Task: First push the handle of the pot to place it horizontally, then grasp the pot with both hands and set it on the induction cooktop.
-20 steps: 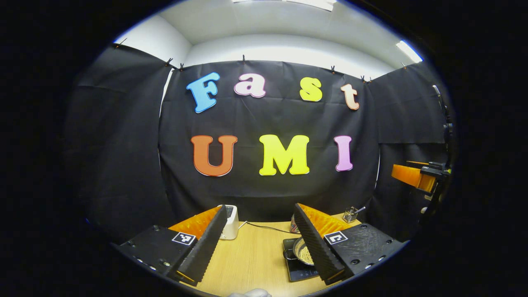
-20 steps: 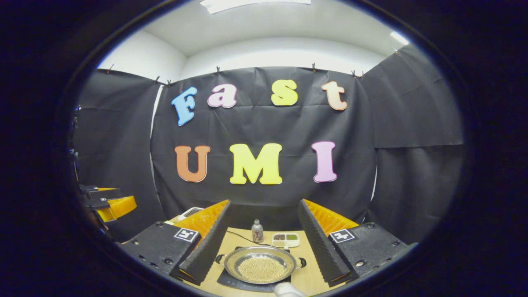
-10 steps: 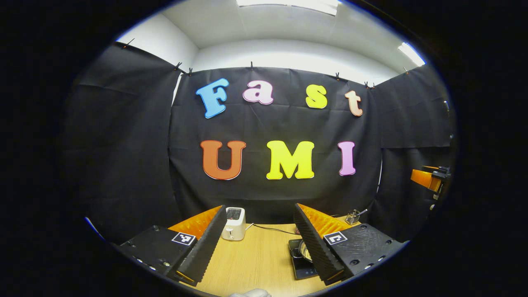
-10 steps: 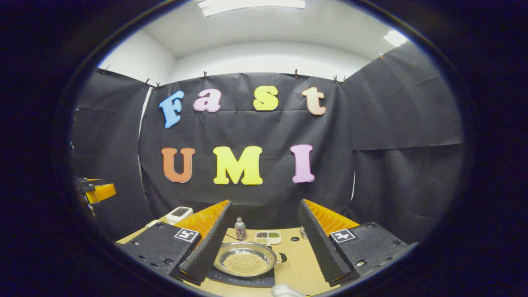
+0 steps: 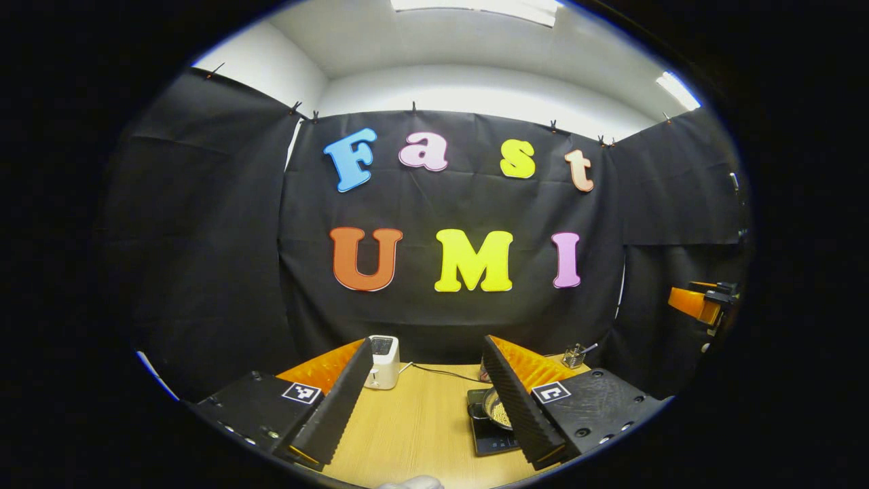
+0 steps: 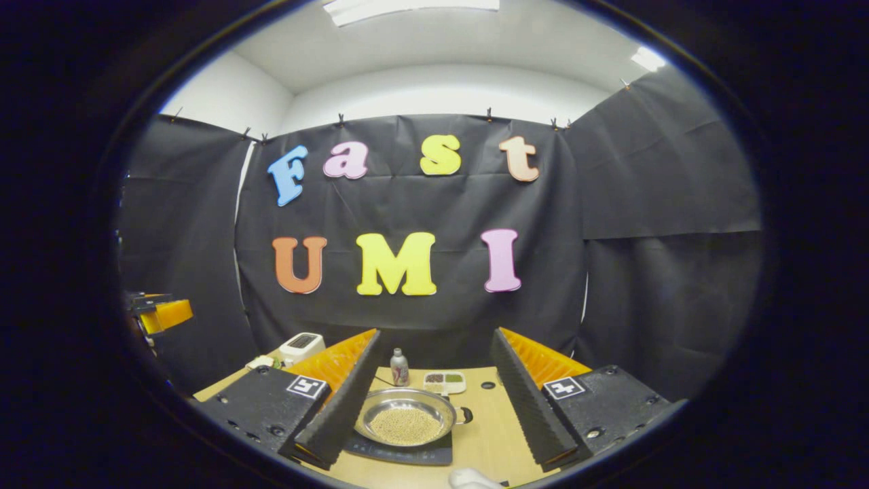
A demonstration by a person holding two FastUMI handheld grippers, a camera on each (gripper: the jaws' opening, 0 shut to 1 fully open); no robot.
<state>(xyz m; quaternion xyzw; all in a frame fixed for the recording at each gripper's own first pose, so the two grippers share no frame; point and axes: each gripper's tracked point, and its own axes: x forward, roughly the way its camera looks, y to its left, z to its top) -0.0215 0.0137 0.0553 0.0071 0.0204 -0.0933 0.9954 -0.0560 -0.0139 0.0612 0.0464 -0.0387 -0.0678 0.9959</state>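
Since the half-second-earlier frames the right gripper view has tipped slightly: the pot sits a little higher and nearer the middle between its fingers, and the toaster shows more fully to the pot's left. In the left gripper view the toaster has slid a touch left and more of the pot shows past the right finger.

The pot, filled with pale grains, rests on the cooktop on the worktop; one side handle shows on its right. Behind the pot stand a small bottle and a divided dish.

The right claw is held raised above the worktop, level, pointing at the back wall over the pot, jaws spread wide and holding nothing. The left claw is likewise raised, left of the pot, spread wide and empty. Each claw appears at the edge of the other's view, well apart from the pot.
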